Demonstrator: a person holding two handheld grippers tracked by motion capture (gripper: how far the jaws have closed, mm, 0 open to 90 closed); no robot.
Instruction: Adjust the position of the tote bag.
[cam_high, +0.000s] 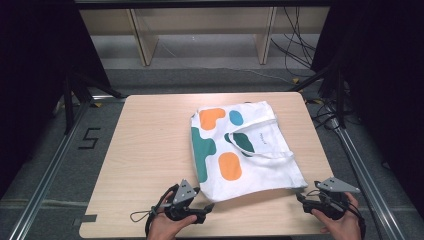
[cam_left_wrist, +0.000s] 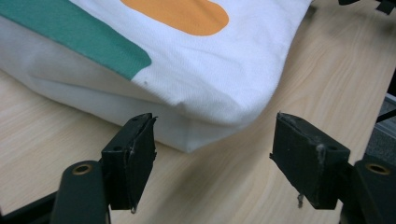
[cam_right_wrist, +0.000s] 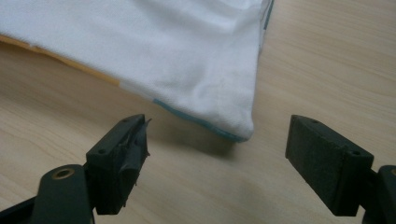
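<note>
Just ahead of our left gripper, the white tote bag lies flat on the wooden table, and we see its near left corner almost between the jaws. In the left gripper view that gripper stands wide open, gripping nothing, with the bag's rounded corner just beyond the gap and slightly toward the left jaw. A green band and an orange patch of the print lie farther off from the jaws, up the cloth.

Our right gripper sits at the bag's other near corner. In the right gripper view it is also spread open and empty; the corner, edged with a thin teal line, lies just in front of the gap and apart from both jaws. Whether it touches the jaw tips we cannot tell from above.

From the high view, both grippers are at the near edge of the table, well apart from each other, each held in a hand, the left hand and the right hand coming in from below. Beyond the grippers the bag stretches away toward the table's far side, its two handles lying across the printed face among orange, green and blue shapes. A loop of cable trails to the left of the left gripper.
</note>
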